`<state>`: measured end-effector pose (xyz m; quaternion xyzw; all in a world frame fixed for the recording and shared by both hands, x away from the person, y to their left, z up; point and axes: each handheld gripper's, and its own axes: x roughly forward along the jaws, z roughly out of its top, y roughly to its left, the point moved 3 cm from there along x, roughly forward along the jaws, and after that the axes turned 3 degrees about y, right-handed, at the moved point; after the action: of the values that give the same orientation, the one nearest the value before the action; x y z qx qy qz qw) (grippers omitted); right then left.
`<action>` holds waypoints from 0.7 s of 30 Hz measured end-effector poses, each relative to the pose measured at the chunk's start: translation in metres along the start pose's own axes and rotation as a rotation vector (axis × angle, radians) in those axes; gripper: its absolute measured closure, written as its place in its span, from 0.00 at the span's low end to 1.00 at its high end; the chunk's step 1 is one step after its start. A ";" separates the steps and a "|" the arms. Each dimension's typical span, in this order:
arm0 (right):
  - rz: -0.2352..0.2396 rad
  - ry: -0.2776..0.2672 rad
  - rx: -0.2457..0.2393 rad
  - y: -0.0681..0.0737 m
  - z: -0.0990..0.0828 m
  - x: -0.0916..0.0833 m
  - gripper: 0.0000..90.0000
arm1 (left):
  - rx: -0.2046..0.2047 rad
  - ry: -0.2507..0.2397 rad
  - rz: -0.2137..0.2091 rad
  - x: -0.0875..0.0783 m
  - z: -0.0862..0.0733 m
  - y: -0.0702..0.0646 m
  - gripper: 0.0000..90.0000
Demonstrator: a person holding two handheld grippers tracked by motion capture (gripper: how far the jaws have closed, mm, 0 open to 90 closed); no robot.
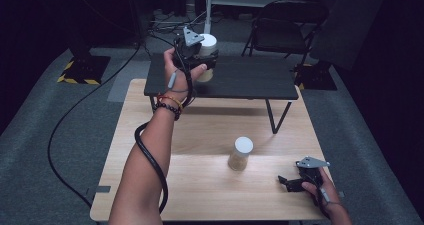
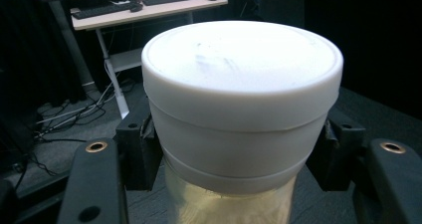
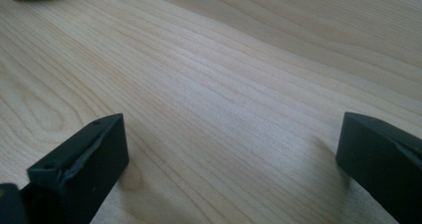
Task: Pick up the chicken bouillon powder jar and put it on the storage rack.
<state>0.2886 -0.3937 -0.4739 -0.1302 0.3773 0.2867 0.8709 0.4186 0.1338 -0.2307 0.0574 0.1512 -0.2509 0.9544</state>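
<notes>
The left gripper [image 1: 205, 60] was raised over the black shelf [image 1: 250, 80], its fingers clamped on a white-lidded jar [image 2: 242, 114]. A second jar [image 1: 241, 154] stood mid-worktop [image 1: 200, 130]. Near the right edge, the right gripper [image 1: 286, 182] rested, fingers [image 3: 84, 154] wide apart.

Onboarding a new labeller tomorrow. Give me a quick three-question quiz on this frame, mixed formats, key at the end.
1. True or false: the left gripper is shut on a jar.
2. The right gripper is: A) open, near the table B) shut on a jar C) above the shelf.
3. Fill in: the free jar on the table has a ____ lid.

Key: 1 true; 2 A; 3 white.
</notes>
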 end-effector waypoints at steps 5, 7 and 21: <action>0.000 0.000 0.000 0.000 0.000 0.000 0.00 | -0.004 0.018 0.012 0.007 -0.003 0.002 0.38; 0.000 0.000 0.000 0.000 0.000 0.000 0.00 | -0.008 0.030 0.007 0.011 -0.006 0.004 0.38; 0.000 0.000 0.000 0.000 0.000 0.000 0.00 | -0.011 0.058 0.012 0.022 -0.018 0.006 0.38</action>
<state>0.2886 -0.3937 -0.4739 -0.1303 0.3772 0.2867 0.8709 0.4353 0.1318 -0.2548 0.0603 0.1798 -0.2428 0.9514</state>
